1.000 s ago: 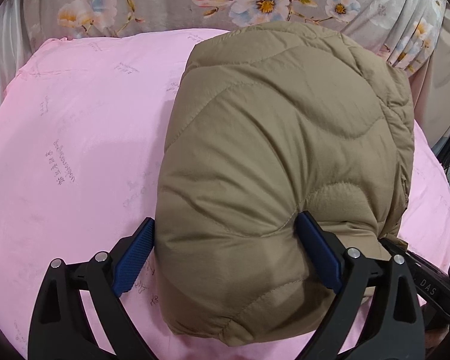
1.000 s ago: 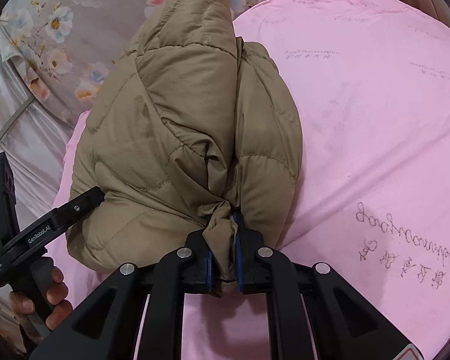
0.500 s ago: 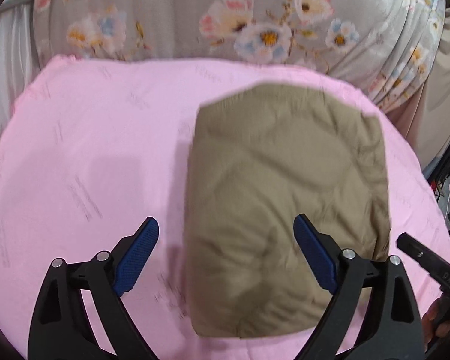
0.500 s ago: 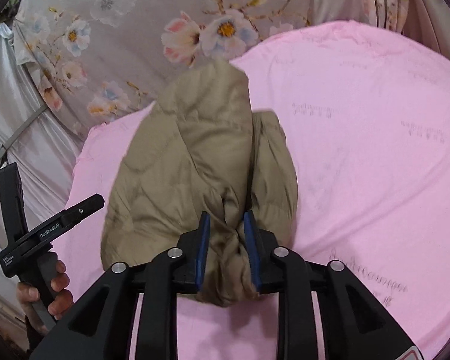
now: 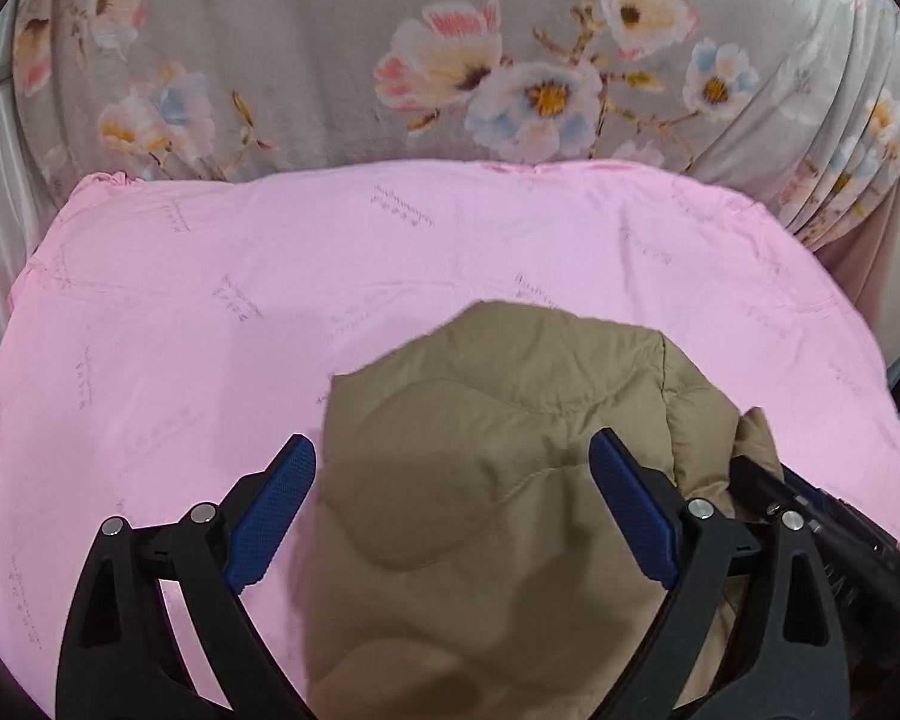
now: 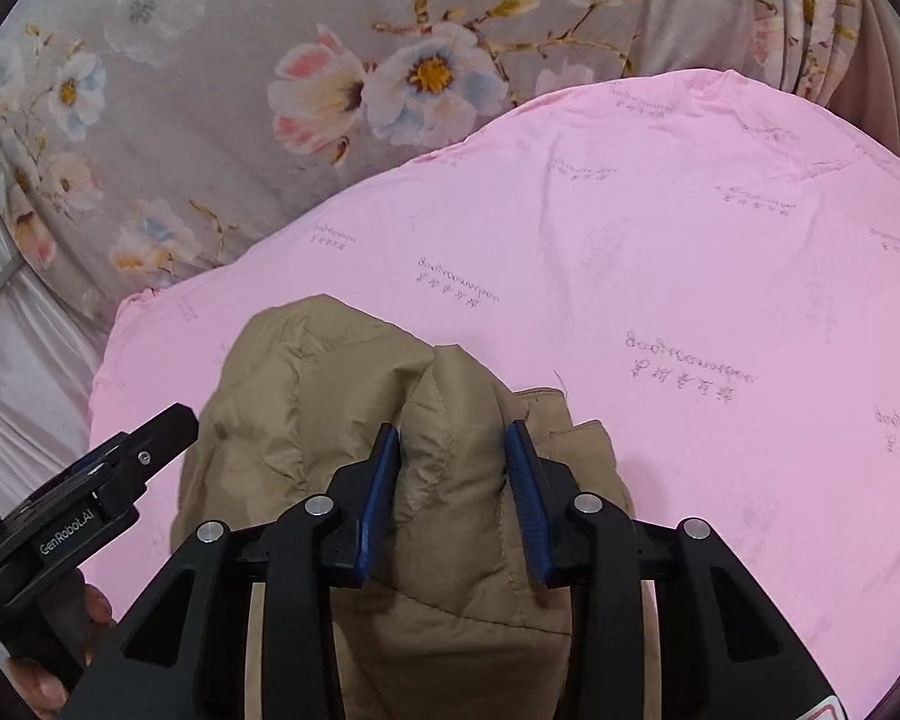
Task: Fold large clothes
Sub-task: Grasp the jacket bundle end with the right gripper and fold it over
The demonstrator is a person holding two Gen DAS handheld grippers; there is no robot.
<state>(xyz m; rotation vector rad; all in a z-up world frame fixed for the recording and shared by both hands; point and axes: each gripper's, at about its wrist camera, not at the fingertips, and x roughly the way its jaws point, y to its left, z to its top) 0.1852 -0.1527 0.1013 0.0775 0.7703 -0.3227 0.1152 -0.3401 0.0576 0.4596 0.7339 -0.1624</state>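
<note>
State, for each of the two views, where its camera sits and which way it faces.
Left wrist: on the left gripper, facing down across the jacket on the pink sheet.
Right wrist: on the right gripper, facing down; a hand shows lower left.
Shared: jacket, sheet, flowered cloth.

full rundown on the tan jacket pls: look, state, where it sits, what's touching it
The jacket is a tan, puffy, quilted piece with curved stitch lines and a smooth, slightly shiny shell. It is folded into a compact bundle lying on the pink sheet, near its front edge. A raised fold of fabric stands between the pads of the right gripper, whose jaws are apart and do not clearly press it. The left gripper is wide open above the bundle, not gripping it.
</note>
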